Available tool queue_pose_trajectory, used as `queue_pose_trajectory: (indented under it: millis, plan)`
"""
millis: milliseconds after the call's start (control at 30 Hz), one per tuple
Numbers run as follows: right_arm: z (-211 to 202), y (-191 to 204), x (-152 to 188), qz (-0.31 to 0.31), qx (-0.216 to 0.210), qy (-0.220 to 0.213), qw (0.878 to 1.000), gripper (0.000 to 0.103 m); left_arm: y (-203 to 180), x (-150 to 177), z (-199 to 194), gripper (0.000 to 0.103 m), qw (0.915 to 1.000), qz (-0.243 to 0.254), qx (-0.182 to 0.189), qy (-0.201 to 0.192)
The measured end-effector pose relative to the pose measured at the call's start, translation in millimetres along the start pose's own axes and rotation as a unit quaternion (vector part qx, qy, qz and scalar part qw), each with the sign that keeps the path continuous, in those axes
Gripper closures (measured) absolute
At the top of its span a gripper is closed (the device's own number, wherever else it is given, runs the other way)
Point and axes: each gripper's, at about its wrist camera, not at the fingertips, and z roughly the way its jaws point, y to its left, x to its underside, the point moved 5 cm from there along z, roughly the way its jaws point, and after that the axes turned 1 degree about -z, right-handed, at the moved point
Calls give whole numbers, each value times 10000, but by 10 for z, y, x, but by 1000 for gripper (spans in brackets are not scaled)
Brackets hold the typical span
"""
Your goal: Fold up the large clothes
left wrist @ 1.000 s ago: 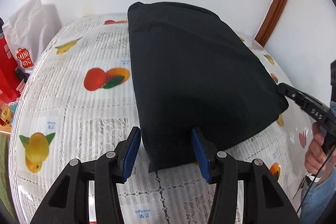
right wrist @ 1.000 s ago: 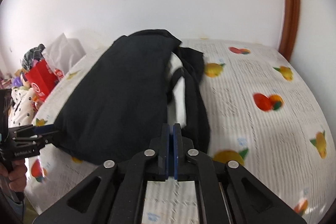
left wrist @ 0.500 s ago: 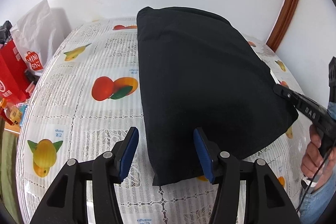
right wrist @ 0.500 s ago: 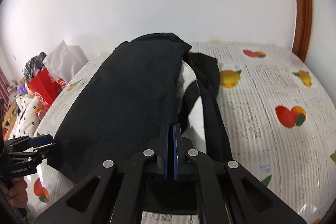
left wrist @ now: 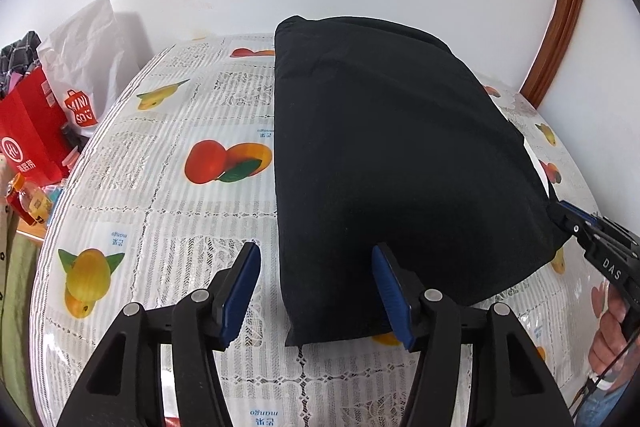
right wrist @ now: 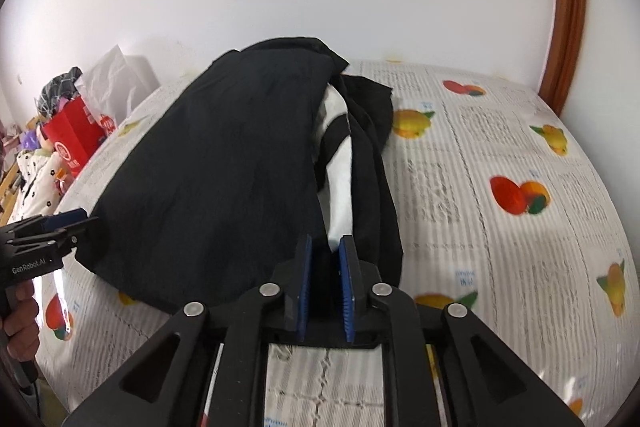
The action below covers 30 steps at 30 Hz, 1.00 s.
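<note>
While the folded black garment (left wrist: pixel 392 163) lies on the fruit-print worktop (left wrist: pixel 168 211), the left tongs (left wrist: pixel 316 291) have been widening around its corner (untouched); the right tongs (right wrist: pixel 325 285), shut before, have parted narrowly, gripping nothing.

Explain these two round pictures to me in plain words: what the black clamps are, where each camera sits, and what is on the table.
No robot here: a person holds a black two-finger clamp in each hand, with a wide-angle camera on each looking along its fingers. One picture is from the left gripper, the other from the right gripper. A folded black garment lies on a white fruit-print tablecloth, with red and white shopping bags beside the table. Both grippers have just been opening. The left one straddles the garment's near corner without pinching it; the right one's blue pads stand slightly apart at its edge, apparently letting go.
</note>
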Motion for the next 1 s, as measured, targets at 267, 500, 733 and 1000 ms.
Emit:
queue_pose_trajectory:
  millis: [267,500,733,1000]
  plan:
    - [-317,25,171,361,513,148,9979,73,50,87,-270,45,9997,40,6,-227]
    - [-794,94,316,714,837,-43,9939,49,-5,242,-760,35,9976,221,-156,-644]
    - [-1345,252,519,637,965,-171,9931,46,-90,461,-1197,31,9956,267,-189,-873]
    - [-1990,329,720,578,1101,-639,9902,16,-158,703,-1680,20,9932,184,-196,-1132]
